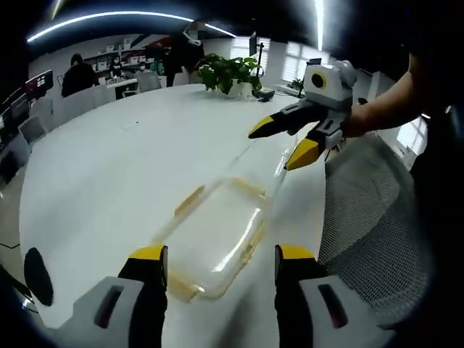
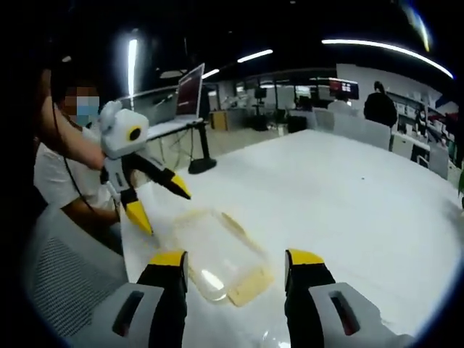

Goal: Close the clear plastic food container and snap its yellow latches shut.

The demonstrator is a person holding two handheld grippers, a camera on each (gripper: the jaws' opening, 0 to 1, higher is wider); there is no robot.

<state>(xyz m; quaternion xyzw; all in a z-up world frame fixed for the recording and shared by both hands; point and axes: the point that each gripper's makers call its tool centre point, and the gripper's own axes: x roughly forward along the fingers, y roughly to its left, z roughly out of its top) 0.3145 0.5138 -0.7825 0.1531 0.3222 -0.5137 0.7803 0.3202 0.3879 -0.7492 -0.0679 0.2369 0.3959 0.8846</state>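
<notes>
- container lies flat on white table, just ahead of left gripper, between its spread jaws
- right gripper jaws apart too, container beyond the tips, untouched

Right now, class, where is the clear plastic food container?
The clear plastic food container lies on the white table near its edge, between the two open hand-held grippers, just ahead of the left hand-held gripper.

Container clear glossy plastic — table smooth, glossy.
</notes>
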